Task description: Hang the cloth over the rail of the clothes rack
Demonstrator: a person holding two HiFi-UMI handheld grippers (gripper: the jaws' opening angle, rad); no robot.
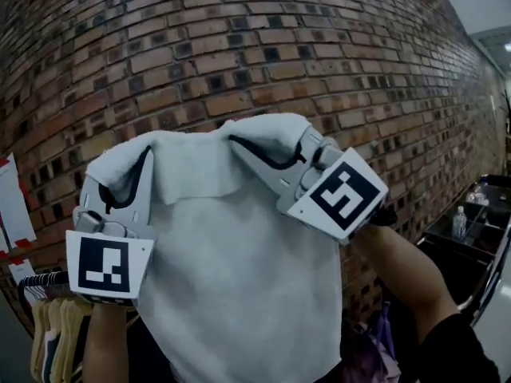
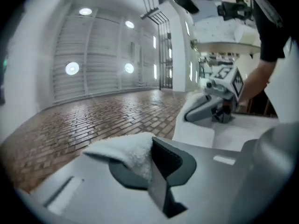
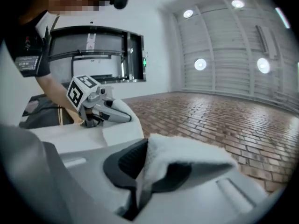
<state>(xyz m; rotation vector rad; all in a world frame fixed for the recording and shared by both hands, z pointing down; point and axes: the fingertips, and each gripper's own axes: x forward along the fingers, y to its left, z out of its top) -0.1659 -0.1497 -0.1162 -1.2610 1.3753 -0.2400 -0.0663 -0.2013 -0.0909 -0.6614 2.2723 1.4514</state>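
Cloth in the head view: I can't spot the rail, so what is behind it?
Around the cloth only the brick wall shows, plus hangers with hanging garments at lower left. Whatever lies directly behind the cloth, any rail included, is covered.

Brick wall (image 1: 239, 54) behind; clear bottle (image 1: 459, 222) on dark shelf (image 1: 483, 238) at right

A cloth (image 1: 231, 278) hangs before a brick wall (image 1: 239, 54), its top corners in the left gripper (image 1: 132, 183) and the right gripper (image 1: 259, 154); hung clothes (image 1: 52, 329) sit below left.
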